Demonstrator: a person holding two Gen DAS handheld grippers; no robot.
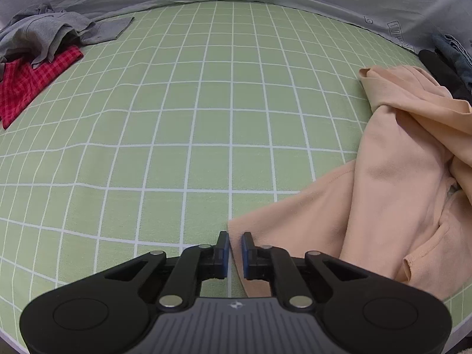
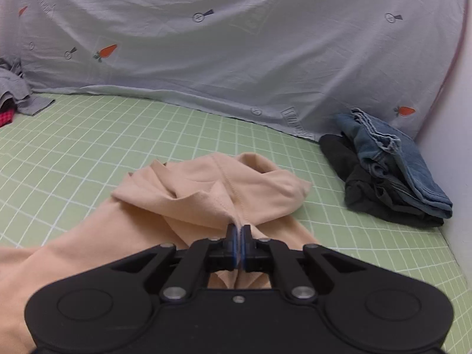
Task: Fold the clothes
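Observation:
A peach garment [image 1: 398,177] lies crumpled on the green checked bed sheet [image 1: 177,118], right of centre in the left wrist view. Its near corner runs up between the fingers of my left gripper [image 1: 235,236], whose jaws stand narrow and pinch that edge. In the right wrist view the same peach garment [image 2: 206,188] is bunched in front of me, with folded flaps and a seam on top. My right gripper [image 2: 239,230] is shut on a raised fold of it, and the cloth peaks at the pads.
A grey garment [image 1: 44,32] and a red checked cloth [image 1: 26,82] lie heaped at the far left. Folded blue jeans [image 2: 398,162] sit on a black garment [image 2: 368,188] at the far right beside a white wall. A pale carrot-print sheet [image 2: 236,44] rises along the back.

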